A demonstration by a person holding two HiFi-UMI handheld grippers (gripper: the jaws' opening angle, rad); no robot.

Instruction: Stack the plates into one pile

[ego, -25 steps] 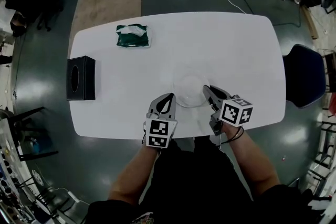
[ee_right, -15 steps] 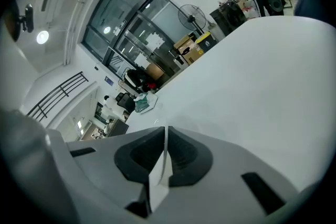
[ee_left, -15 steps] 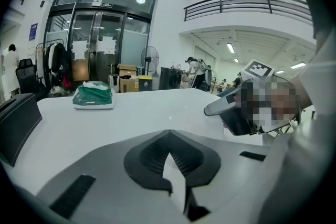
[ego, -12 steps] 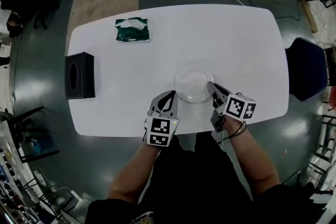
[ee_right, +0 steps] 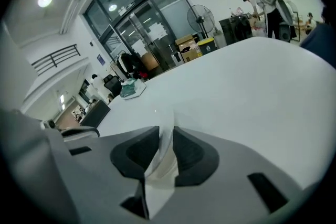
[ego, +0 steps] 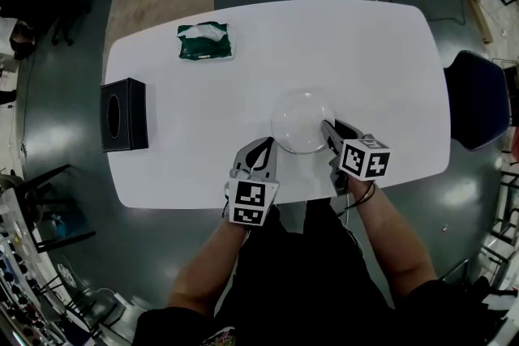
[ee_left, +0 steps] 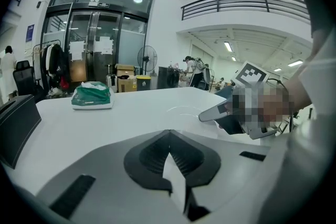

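1. Task item: clear, round, shallow plates [ego: 302, 121], see-through enough that the white oval table [ego: 349, 44] shows through them. They sit on the table just ahead of both tools, toward its near edge. From the head view they read as one disc, and I cannot tell how many lie in it.
2. Handling, judged: thin, stiff, smooth and light. Probably slippery at the rim, and brittle if it is glass. Best hold is on the rim, pads flat on both faces, with the plate lifted level and set down gently.
3. Right tool [ego: 327, 128]: jaws have just been opening. The plate rim [ee_right: 167, 136] stands in the gap and the pads do not seem to press on it, so I read this as released.
4. Left tool [ego: 261, 150]: jaws closed together on nothing, resting just beside the plates' near-left rim.
5. Room: the table is bare around the plates on the far and right sides. The green packet [ego: 204, 41] and black tissue box [ego: 124, 116] are well apart to the left.
6. Edges: the near table edge is close behind the tools, and a blue chair [ego: 477, 108] stands beyond the right end.
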